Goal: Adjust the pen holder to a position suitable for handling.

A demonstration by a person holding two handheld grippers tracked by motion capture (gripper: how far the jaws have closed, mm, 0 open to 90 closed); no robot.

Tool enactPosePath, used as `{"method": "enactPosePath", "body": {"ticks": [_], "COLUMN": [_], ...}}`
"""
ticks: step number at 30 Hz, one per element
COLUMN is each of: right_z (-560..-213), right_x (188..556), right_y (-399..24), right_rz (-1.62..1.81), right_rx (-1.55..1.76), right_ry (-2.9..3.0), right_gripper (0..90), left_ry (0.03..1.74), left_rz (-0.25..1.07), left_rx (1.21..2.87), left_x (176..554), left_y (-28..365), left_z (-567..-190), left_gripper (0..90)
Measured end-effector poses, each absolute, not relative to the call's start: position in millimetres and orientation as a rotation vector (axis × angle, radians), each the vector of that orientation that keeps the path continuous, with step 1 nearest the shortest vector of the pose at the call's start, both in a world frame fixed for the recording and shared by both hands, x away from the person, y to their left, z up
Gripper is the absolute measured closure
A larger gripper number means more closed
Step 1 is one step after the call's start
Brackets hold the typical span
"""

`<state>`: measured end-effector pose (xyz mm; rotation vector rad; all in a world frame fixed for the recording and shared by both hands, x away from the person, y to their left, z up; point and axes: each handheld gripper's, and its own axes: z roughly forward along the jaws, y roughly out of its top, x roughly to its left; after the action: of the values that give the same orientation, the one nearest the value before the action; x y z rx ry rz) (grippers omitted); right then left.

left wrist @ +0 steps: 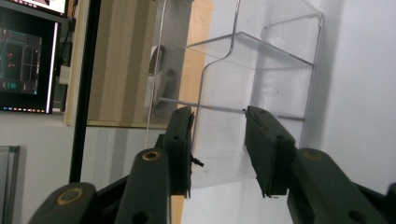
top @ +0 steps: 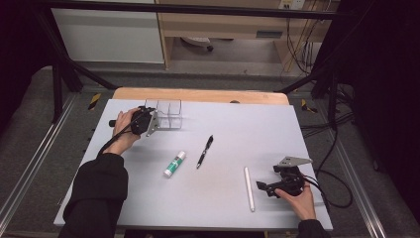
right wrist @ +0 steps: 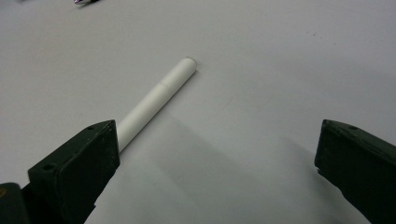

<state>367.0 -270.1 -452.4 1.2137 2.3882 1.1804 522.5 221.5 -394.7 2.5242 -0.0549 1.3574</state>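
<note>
Left gripper [left wrist: 218,140], nearer hand: jaws straddle the clear organizer's [top: 169,113] wall at 12 o'clock, apparently not yet clamped. Right gripper [right wrist: 217,158]: jaws wide open, white tube [right wrist: 156,99] at 11 o'clock.

High view: overhead, facing forward-down on table [top: 208,193]; gripper views close, low; shared: table surface.

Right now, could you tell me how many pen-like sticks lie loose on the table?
3: a glue stick left of centre, a black pen mid-table, a white stick by the right gripper.
</note>
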Motion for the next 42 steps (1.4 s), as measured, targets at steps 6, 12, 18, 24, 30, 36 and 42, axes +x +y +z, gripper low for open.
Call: {"method": "enactPosePath", "body": {"ticks": [6, 12, 18, 24, 30, 36, 42], "right_z": [-452, -452, -452, -452, -452, -452, -452], "right_x": [367, 367, 367, 367, 366, 366, 366], "right_y": [-270, -270, -270, -270, -270, -270, -270], "right_rz": [1.181, 1.182, 1.18, 1.183, 1.187, 1.187, 1.188], "right_rx": [1.219, 1.22, 1.212, 1.214, 1.222, 1.219, 1.218], "right_ry": [2.39, 2.392, 2.394, 2.395, 2.395, 2.398, 2.399], "right_gripper": [0.7, 0.7, 0.7, 0.7, 0.7, 0.7, 0.7], "left_ry": [-0.085, -0.116, -0.119, -0.134, -0.177, -0.2, -0.238], "left_rz": [1.361, 1.337, 1.318, 1.326, 1.305, 1.303, 1.305], "left_rx": [2.537, 2.568, 2.584, 2.619, 2.644, 2.646, 2.649], "left_x": [519, 510, 507, 506, 500, 495, 491], "left_y": [222, 222, 222, 219, 218, 220, 219], "left_z": [-392, -389, -388, -387, -387, -388, -390], "left_gripper": [67.2, 73.8, 73.8, 75.2, 78.7, 80.0, 81.1]}}
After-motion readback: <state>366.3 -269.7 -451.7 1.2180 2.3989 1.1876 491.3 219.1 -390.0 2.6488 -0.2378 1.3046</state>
